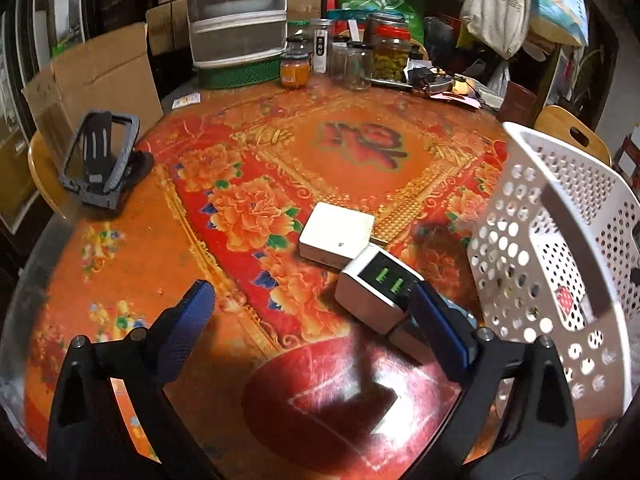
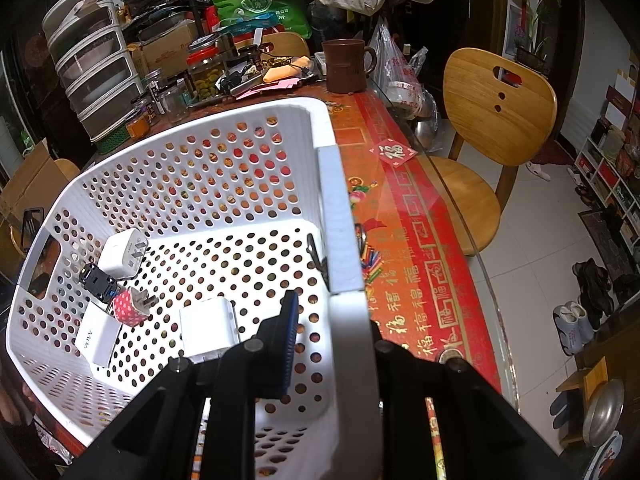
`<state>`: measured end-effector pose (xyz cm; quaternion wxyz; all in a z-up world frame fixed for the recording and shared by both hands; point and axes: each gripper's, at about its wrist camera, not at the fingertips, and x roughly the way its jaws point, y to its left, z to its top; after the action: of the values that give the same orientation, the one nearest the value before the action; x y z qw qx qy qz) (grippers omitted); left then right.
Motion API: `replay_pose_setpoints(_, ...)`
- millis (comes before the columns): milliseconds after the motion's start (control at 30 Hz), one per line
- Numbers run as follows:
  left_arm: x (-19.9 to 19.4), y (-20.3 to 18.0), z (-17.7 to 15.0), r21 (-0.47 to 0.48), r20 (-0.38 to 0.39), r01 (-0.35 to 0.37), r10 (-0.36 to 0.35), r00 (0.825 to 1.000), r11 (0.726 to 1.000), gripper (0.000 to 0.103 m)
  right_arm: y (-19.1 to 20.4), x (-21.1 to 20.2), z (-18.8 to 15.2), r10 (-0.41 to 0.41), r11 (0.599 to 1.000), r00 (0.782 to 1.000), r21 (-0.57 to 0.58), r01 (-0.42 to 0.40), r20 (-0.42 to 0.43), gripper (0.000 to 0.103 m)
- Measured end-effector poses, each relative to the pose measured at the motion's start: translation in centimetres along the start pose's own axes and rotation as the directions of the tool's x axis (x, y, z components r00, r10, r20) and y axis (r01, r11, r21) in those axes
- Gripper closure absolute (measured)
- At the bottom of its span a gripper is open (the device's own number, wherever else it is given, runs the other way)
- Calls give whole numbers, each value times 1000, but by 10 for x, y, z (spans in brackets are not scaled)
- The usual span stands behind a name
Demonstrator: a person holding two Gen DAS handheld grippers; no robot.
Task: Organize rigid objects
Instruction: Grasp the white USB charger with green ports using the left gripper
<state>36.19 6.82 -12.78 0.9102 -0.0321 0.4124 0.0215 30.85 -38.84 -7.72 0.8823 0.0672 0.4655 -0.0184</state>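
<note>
My right claw (image 2: 332,320) is clamped on the white basket (image 2: 200,168) wall at lower centre, tilting it, I judge, so chargers slide in easily; several plugs already lie inside at lower left. My left claw (image 1: 312,320) is spread wide low in its frame, the green-port charger (image 1: 376,284) touching its right finger, a white box (image 1: 336,236) crowding just behind it on the counter (image 1: 140,280).

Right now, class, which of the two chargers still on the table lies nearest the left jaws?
The charger with green-lit ports, touching the left gripper's right finger. The plain white one lies beyond it.
</note>
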Motion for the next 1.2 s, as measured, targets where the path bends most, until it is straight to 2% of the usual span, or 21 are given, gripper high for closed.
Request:
replay_pose_setpoints(267,20,-8,12,2,-16,-3,3,1000,1000,4,-1,0,0,-3,1000,1000,0,3,1,85)
replay_pose_setpoints(467,31,-20,13,-22,-63,57,-58,996,998,5,-1,0,0,-3,1000,1000,-1,3,2,85)
replay_pose_setpoints(567,38,-22,11,-71,-86,85,-91,992,994,5,-1,0,0,-8,1000,1000,-1,8,-1,85)
replay_pose_setpoints(700,36,-22,14,-120,-81,84,-94,992,989,25,-1,-1,0,-7,1000,1000,-2,7,-1,85)
replay_pose_setpoints(800,37,-19,16,-150,-83,73,-86,993,986,32,-1,-1,0,-7,1000,1000,-2,7,-2,85)
replay_pose_setpoints(1067,27,-8,17,-226,-44,97,-109,993,969,34,0,-1,0,-7,1000,1000,-2,7,-1,85)
replay_pose_setpoints(1200,38,-7,17,-240,-90,102,-127,988,965,35,0,-1,0,-9,1000,1000,-1,9,-1,85)
